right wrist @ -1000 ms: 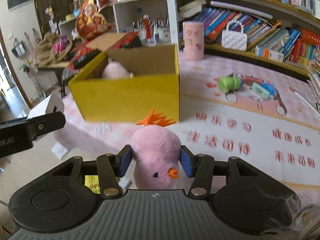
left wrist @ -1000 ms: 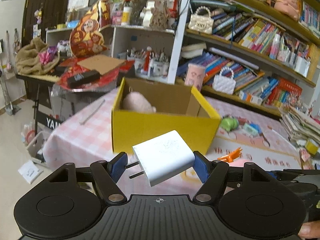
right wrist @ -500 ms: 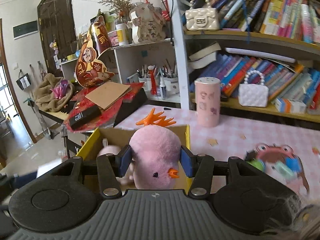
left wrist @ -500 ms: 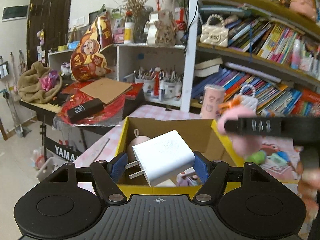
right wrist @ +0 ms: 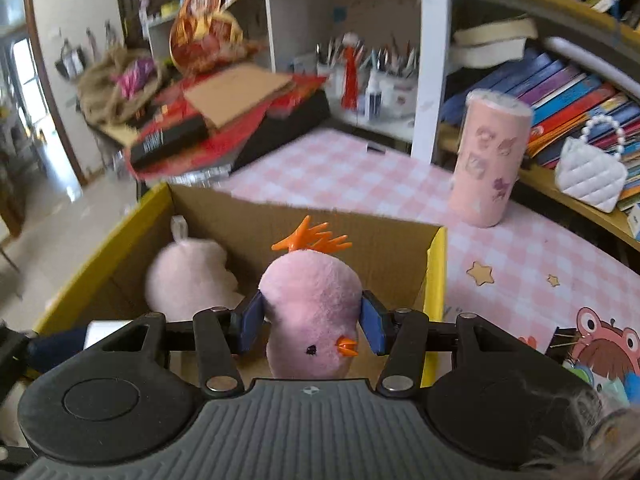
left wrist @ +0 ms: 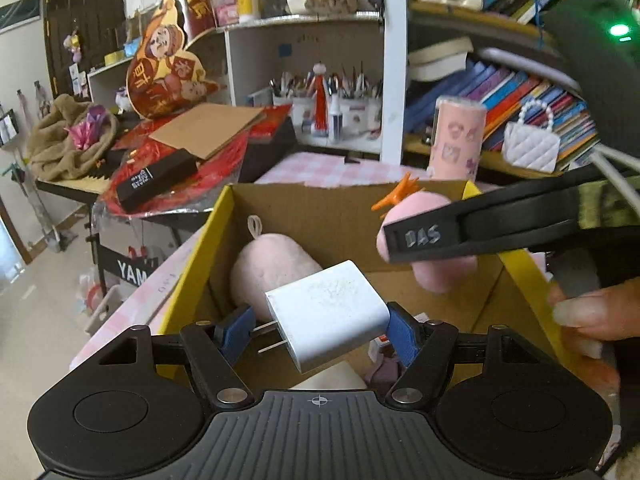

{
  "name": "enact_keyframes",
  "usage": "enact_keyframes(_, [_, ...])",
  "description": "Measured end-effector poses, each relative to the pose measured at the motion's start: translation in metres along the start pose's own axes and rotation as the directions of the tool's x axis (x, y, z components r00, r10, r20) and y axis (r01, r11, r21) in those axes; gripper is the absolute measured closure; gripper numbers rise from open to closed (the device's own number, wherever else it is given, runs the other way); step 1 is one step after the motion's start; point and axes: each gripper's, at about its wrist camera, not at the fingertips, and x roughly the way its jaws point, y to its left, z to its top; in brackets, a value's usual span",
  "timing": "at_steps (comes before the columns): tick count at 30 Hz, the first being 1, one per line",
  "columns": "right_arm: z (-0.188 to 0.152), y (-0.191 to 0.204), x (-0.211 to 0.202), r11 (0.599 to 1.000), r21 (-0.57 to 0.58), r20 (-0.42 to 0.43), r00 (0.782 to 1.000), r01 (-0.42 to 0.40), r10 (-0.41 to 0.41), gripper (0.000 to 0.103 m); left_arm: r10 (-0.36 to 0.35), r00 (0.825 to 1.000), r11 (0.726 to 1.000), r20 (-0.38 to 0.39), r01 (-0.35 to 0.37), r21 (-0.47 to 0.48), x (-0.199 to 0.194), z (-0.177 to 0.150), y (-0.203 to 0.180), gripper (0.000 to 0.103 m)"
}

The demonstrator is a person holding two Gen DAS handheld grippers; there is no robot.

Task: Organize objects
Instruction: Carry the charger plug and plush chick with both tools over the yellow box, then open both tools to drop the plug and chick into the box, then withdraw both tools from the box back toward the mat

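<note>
My left tongs (left wrist: 320, 326) clamp white charger (left wrist: 326, 314), right tongs (right wrist: 308, 326) squeeze pink chick (right wrist: 310, 312); both over yellow box (left wrist: 192, 276), 12 o'clock, poised for drop beside pink plush (left wrist: 268, 268).

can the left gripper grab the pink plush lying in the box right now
Probably not. The left gripper is already shut on the white charger, so its jaws are full, though the pink plush lies uncovered in the yellow box just ahead.

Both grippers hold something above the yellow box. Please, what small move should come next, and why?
Probably lower a little and open both. The left gripper holds the white charger and the right gripper holds the pink chick toy, both already over the open yellow box, where another pink plush lies.
</note>
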Motion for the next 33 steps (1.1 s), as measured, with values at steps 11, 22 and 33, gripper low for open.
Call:
enact_keyframes(11, [0.003,0.016,0.027,0.989,-0.144,-0.122,0.992,0.015,-0.033,0.054,0.016,0.997,1.000,-0.079,-0.015,0.016,0.021,0.001,-0.004,0.032])
enact_keyframes(22, [0.005,0.011,0.001,0.996,-0.085,-0.007,1.000,-0.003,0.002,0.027,-0.003,1.000,1.000,0.016,0.003,0.008,0.001,0.007,-0.001,0.025])
enact_keyframes(33, [-0.014,0.012,-0.092,0.996,0.039,0.195,0.977,0.077,-0.083,0.031,0.001,0.981,0.999,0.193,0.009,-0.047,-0.065,0.005,0.021,0.017])
